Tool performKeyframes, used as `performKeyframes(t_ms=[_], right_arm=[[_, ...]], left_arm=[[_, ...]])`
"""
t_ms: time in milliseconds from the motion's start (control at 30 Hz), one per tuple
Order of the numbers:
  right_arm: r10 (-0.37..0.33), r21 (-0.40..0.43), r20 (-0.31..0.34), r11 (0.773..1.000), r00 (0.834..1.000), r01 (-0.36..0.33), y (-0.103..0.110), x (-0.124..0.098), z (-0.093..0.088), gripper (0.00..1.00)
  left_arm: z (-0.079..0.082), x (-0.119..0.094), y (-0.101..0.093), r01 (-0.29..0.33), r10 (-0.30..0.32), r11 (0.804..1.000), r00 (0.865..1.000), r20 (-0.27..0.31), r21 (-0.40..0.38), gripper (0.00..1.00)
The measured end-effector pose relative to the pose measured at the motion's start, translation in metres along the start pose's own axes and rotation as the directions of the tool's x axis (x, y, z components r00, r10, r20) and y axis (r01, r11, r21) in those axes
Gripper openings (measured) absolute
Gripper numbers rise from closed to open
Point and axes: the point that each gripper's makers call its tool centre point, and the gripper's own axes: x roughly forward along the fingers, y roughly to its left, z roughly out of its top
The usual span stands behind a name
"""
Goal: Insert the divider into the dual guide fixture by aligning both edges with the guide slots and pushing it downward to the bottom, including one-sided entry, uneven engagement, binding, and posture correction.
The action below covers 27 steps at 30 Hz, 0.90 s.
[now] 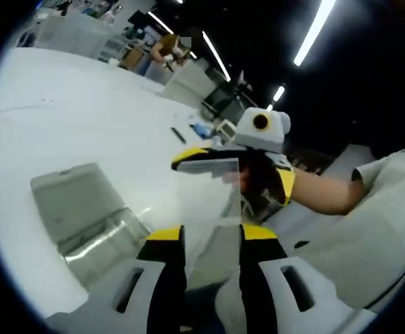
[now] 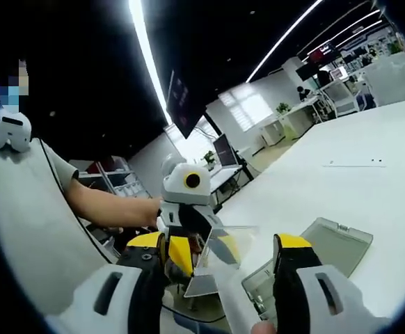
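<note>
A: Closest to the lens?
B: Left hand-held gripper (image 1: 211, 240), yellow-tipped jaws clamped on the clear divider (image 1: 209, 191). Right hand-held gripper (image 2: 234, 254) sits w/ jaws apart around that same sheet, not pinching it.
A: Any writing, brands?
B: None legible.
A: Surface, room?
B: White tabletop (image 1: 70, 132), big open workspace, long ceiling light strips, desks at the far end.
A: Count?
B: One divider, held up off the tabletop. One clear guide fixture (image 1: 91, 216) on the tabletop, left of the divider in left gripper view. Two grippers.

Open-plan office: desks (image 2: 314, 111), monitors (image 2: 225, 149)
</note>
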Motion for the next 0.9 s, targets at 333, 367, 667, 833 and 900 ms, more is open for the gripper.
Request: performKeyframes(t_ms=[333,367,667,833,900], right_arm=[[0.028,0.041,0.027,0.999,0.999,-0.029,0.002,-0.002,0.002,0.56],[0.032,0.043,0.031,0.999,0.999,-0.033,0.003,-0.002,0.002,0.56],[0.056,0.047,0.033,0.997,0.998,-0.058,0.008,0.0,0.002,0.5],[0.065,0.054,0.035,0.996,0.997,-0.067,0.008,-0.001,0.0,0.47],[0.069,0.063,0.041,0.995,0.997,-0.072,0.008,-0.001,0.0,0.45]], left_arm=[[0.003,0.004,-0.012,0.054,-0.054,0.999,0.999,0.005,0.004,0.25],[0.004,0.005,-0.013,0.061,-0.061,0.998,0.998,0.007,0.006,0.25],[0.007,0.009,-0.017,0.085,-0.085,0.996,0.996,0.014,0.013,0.25],[0.008,0.01,-0.018,0.092,-0.092,0.996,0.996,0.016,0.015,0.25],[0.008,0.01,-0.018,0.094,-0.094,0.995,0.995,0.017,0.014,0.25]])
